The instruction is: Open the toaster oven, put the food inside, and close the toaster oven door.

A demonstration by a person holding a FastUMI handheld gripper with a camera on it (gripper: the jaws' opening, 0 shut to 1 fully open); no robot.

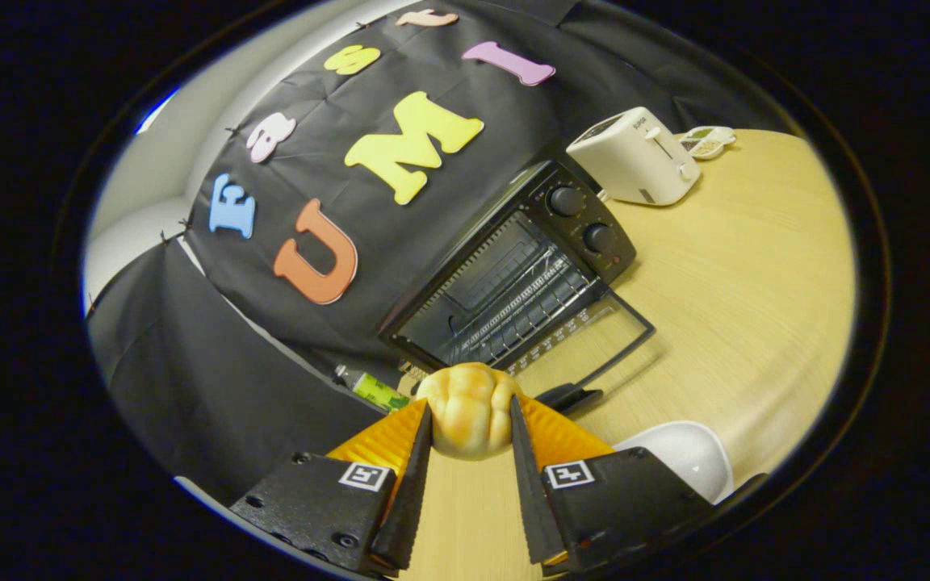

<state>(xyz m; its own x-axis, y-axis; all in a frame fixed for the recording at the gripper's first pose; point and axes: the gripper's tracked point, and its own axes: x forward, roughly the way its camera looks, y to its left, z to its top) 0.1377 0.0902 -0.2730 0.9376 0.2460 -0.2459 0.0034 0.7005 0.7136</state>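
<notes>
Two black serrated fingers (pixel 421 452) of the tool (pixel 470 432) pinch a golden, lobed bread roll (pixel 469 415) — held up above the pale wooden table (pixel 739 266).

Just beyond the roll sits the black toaster oven (pixel 513 266), its glass door (pixel 586 343) dropped flat open, wire rack (pixel 525 303) bare. A cream pop-up toaster (pixel 634 157) stands farther back beside the oven, and a white plate (pixel 687 452) lies near the right-hand finger.

A staged kitchen booth — a black toaster oven (pixel 513 274) and white toaster (pixel 636 157) are sitting on a wooden table (pixel 739 266), with black cloth hanging behind, upper left.
</notes>
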